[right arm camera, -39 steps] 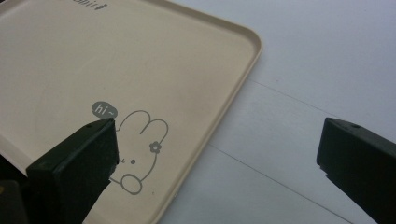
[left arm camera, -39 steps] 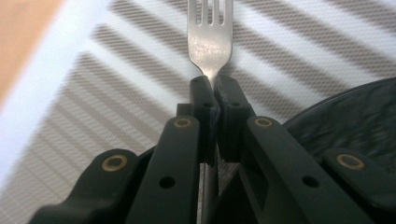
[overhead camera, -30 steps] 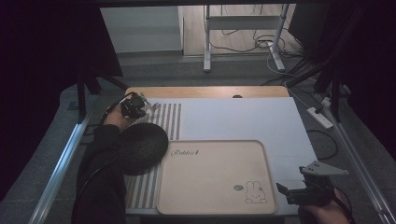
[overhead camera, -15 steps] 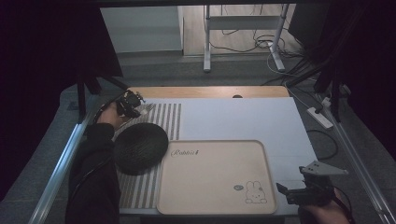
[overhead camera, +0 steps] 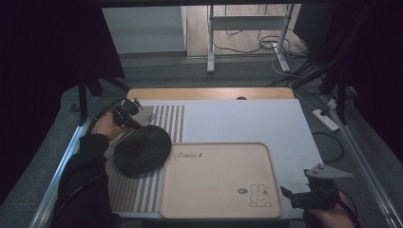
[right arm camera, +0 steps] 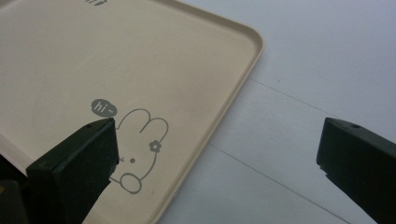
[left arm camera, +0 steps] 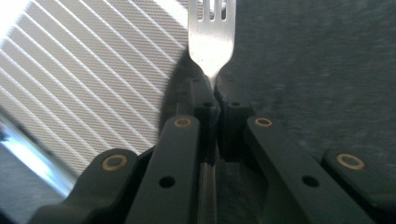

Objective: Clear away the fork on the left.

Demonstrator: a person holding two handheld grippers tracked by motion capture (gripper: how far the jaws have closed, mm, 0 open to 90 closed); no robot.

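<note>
My left gripper (overhead camera: 135,108) is at the table's far left, shut on a metal fork (left arm camera: 211,35) whose tines point away from the jaws. The fork (overhead camera: 149,117) hangs above the striped placemat (overhead camera: 167,124) and the dark round plate (overhead camera: 142,149). In the left gripper view the dark plate (left arm camera: 308,79) lies under the fork to the right. A beige tray (overhead camera: 216,178) with a rabbit drawing sits in front of the middle. My right gripper (overhead camera: 294,194) stands open at the tray's near right corner, nothing between its jaws; its view looks at the tray (right arm camera: 130,70) and rabbit (right arm camera: 140,144).
A white mat (overhead camera: 247,121) covers the table, with a wooden strip (overhead camera: 209,93) at the far edge. A power strip (overhead camera: 325,118) lies off the table's right side. Metal rails (overhead camera: 366,161) run along both sides.
My left gripper has drawn back toward the far left corner with the fork in it, off the placemat's stripes. The right gripper has stayed still.
</note>
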